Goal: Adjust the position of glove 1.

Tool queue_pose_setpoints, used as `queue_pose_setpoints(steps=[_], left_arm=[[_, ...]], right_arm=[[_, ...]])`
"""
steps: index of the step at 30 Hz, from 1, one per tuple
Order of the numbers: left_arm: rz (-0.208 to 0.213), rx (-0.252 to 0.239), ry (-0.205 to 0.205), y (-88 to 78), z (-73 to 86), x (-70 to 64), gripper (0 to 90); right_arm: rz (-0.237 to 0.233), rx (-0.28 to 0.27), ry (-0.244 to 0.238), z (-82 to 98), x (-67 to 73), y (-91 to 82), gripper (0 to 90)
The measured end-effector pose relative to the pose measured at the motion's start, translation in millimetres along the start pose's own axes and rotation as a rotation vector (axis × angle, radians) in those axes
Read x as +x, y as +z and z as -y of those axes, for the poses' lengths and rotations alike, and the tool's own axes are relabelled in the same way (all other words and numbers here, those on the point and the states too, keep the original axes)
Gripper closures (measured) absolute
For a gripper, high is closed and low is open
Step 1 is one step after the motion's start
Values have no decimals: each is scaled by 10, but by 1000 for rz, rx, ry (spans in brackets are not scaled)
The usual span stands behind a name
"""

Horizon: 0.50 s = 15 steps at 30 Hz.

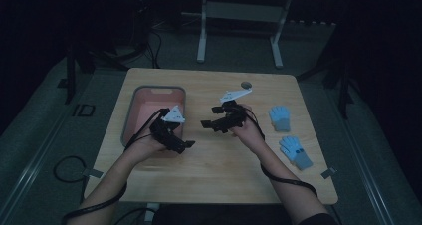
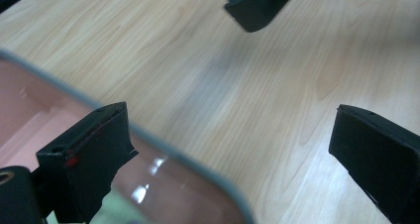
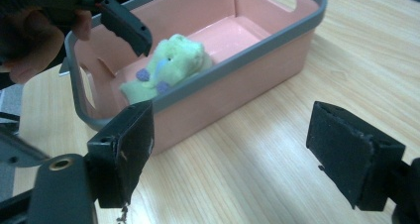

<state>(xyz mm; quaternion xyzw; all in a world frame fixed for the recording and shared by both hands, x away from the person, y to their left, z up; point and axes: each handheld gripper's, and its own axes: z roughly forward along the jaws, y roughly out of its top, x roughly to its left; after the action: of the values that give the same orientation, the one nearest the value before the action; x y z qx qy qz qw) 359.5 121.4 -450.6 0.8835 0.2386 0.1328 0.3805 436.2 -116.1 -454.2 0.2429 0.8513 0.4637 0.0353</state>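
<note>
Setting: dim lab or studio space fitted for recorded tabletop work.

Item details: one light wooden table [image 1: 209, 175] with rounded corners, standing on grey carpeted floor [image 1: 45, 135]; surroundings dark, walls not discernible. Behind it, the white metal legs of a second table or stand [image 1: 201, 36]. Black cables [image 1: 67, 168] run loose across the floor, some fixed with tape tabs. Dark stands or tripod legs [image 1: 69, 70] flank the table at both sides. On the table, staged props: a pink bin with grey rim [image 1: 130, 108] and two small blue gloves [image 1: 279, 118]. No household or shop furnishings seen.
</note>
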Motion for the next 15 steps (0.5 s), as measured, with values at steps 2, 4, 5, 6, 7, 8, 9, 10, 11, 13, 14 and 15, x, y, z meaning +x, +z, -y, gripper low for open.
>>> queue_pose_setpoints(steps=[2,4,5,6,7,8,9,10,11,13,14,15], left_arm=[[10,-18,4,25,-23,-66,27],[14,-21,11,43,-34,-106,27],[21,-20,19,62,-45,-146,27],[32,-23,28,81,-54,-186,27],[41,-27,35,100,-62,-224,27],[48,-27,38,119,-71,-260,27],[53,-32,44,136,-78,-292,27],[59,-34,48,152,-86,-320,27],[62,-34,48,170,-93,-348,27],[68,-37,55,204,-105,-402,27],[69,-35,59,221,-110,-426,27],[66,-30,70,236,-114,-449,27]], right_arm=[[14,2,-5,36,-18,-52,190],[20,4,-15,59,-26,-78,189],[38,6,-27,111,-40,-133,189],[43,5,-26,138,-50,-158,189],[43,5,-26,138,-50,-158,189],[52,5,-24,166,-59,-183,186],[78,11,-22,221,-76,-231,185],[83,15,-15,249,-84,-252,185],[86,20,-6,276,-94,-273,185],[98,24,-1,303,-103,-294,184],[107,24,1,330,-114,-314,177],[114,17,15,386,-139,-352,141]])
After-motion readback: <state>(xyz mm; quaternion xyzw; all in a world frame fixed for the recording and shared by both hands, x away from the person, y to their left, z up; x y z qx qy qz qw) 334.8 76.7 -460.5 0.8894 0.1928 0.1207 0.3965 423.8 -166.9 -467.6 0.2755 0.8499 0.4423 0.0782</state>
